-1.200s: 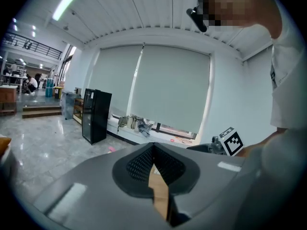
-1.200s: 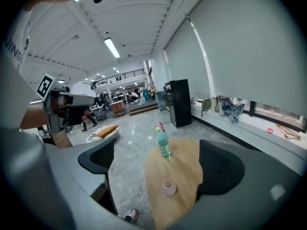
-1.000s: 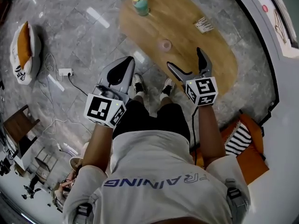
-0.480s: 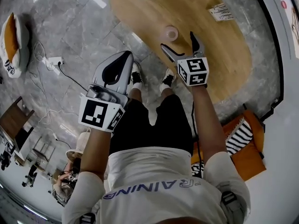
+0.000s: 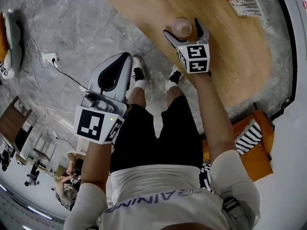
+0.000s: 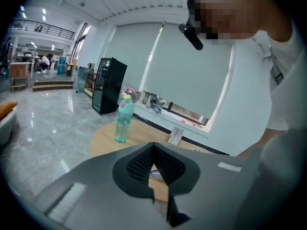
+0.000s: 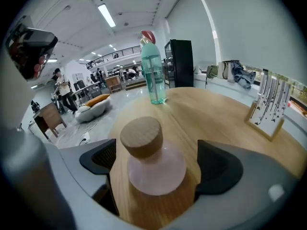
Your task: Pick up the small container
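Note:
The small container point(image 7: 152, 164) is a pale pink jar with a round wooden stopper, upright on the oval wooden table point(image 7: 225, 121). My right gripper point(image 7: 152, 169) is open with a jaw on either side of the jar, neither touching it. In the head view the small container point(image 5: 182, 27) sits between the right gripper point(image 5: 184, 31) jaws near the table's point(image 5: 230, 56) edge. My left gripper point(image 5: 115, 73) is shut and empty, held over the floor beside the person's legs; the left gripper point(image 6: 154, 150) looks toward the table from a distance.
A teal water bottle point(image 7: 153, 71) stands further back on the table, and a small card stand point(image 7: 268, 111) is at the right. An orange cushion with a striped one point(image 5: 249, 143) lies on the floor at the right. A power strip and cables point(image 5: 48, 59) lie at the left.
My right gripper has moved forward over the table until its open jaws flank the pink jar. The left gripper stayed shut and drifted slightly back.

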The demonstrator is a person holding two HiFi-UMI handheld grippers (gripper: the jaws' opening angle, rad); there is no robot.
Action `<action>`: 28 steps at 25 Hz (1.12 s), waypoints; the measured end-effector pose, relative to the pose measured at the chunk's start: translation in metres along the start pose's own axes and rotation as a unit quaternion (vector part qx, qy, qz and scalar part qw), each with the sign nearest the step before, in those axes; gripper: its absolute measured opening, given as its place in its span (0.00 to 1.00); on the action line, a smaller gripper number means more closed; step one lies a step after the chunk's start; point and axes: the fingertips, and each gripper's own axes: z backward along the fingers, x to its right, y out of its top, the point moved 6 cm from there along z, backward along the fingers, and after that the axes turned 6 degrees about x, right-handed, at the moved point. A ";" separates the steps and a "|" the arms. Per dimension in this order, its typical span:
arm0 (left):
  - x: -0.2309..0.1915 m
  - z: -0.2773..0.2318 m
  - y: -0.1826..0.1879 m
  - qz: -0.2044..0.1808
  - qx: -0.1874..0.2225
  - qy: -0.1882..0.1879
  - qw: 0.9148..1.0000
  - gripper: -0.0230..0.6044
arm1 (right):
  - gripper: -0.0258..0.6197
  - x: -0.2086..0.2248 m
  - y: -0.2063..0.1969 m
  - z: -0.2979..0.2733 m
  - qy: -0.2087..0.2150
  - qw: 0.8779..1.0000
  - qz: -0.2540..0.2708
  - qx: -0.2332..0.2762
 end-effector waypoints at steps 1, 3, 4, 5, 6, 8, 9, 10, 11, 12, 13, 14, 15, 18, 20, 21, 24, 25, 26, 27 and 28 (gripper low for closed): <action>-0.003 0.000 -0.002 0.000 -0.002 0.002 1.000 0.04 | 0.86 0.001 -0.003 -0.004 -0.002 1.000 0.002 -0.001; -0.007 0.000 -0.006 0.002 -0.005 0.004 1.000 0.04 | 0.85 0.003 -0.009 -0.012 -0.007 1.000 0.009 -0.004; -0.008 0.000 -0.007 0.004 -0.006 0.004 1.000 0.04 | 0.84 0.003 -0.011 -0.015 -0.010 1.000 0.011 -0.005; -0.010 0.000 -0.008 0.006 -0.007 0.004 1.000 0.04 | 0.83 0.003 -0.013 -0.019 -0.012 1.000 0.013 -0.006; -0.011 -0.001 -0.009 0.007 -0.008 0.003 1.000 0.04 | 0.83 0.003 -0.014 -0.022 -0.015 1.000 0.017 -0.005; -0.013 -0.002 -0.010 0.010 -0.010 0.002 1.000 0.04 | 0.81 0.002 -0.012 -0.026 -0.023 0.999 0.029 -0.001; -0.014 -0.002 -0.011 0.010 -0.011 0.001 1.000 0.04 | 0.80 0.002 -0.011 -0.028 -0.027 0.999 0.034 0.000; -0.014 -0.003 -0.012 0.012 -0.013 0.001 1.000 0.04 | 0.78 0.001 -0.011 -0.030 -0.032 0.999 0.040 -0.001; -0.014 -0.003 -0.013 0.013 -0.014 0.001 1.000 0.04 | 0.77 0.001 -0.012 -0.031 -0.036 0.998 0.045 -0.004; -0.014 -0.004 -0.014 0.014 -0.015 0.001 1.000 0.04 | 0.77 0.001 -0.013 -0.031 -0.040 0.998 0.049 -0.006; -0.014 -0.005 -0.015 0.014 -0.016 0.001 1.000 0.04 | 0.77 0.001 -0.013 -0.032 -0.042 0.998 0.051 -0.009; -0.014 -0.006 -0.016 0.013 -0.017 0.000 1.000 0.04 | 0.77 0.002 -0.014 -0.032 -0.042 0.998 0.050 -0.012; -0.015 -0.006 -0.017 0.013 -0.018 -0.001 1.000 0.04 | 0.77 0.002 -0.014 -0.032 -0.041 0.998 0.048 -0.016; -0.015 -0.007 -0.019 0.011 -0.023 -0.005 1.000 0.04 | 0.77 0.001 -0.013 -0.033 -0.038 0.998 0.046 -0.026; -0.015 -0.006 -0.020 0.011 -0.026 -0.007 1.000 0.04 | 0.72 -0.001 -0.012 -0.034 -0.030 0.998 0.051 -0.029; -0.014 -0.006 -0.021 0.012 -0.027 -0.007 1.000 0.04 | 0.71 -0.002 -0.011 -0.034 -0.027 0.998 0.053 -0.031; -0.012 -0.006 -0.020 0.012 -0.028 -0.011 0.999 0.04 | 0.71 -0.002 -0.011 -0.033 -0.024 0.998 0.057 -0.030; -0.011 -0.006 -0.020 0.011 -0.028 -0.012 0.999 0.04 | 0.71 -0.001 -0.011 -0.033 -0.025 0.998 0.057 -0.030; -0.011 -0.006 -0.020 0.010 -0.028 -0.012 0.999 0.04 | 0.71 -0.001 -0.011 -0.033 -0.025 0.998 0.058 -0.029; -0.012 -0.006 -0.021 0.010 -0.028 -0.011 1.000 0.04 | 0.71 -0.001 -0.011 -0.033 -0.024 0.998 0.058 -0.029; -0.012 -0.005 -0.021 0.011 -0.027 -0.010 1.000 0.04 | 0.71 -0.001 -0.011 -0.034 -0.023 0.998 0.057 -0.030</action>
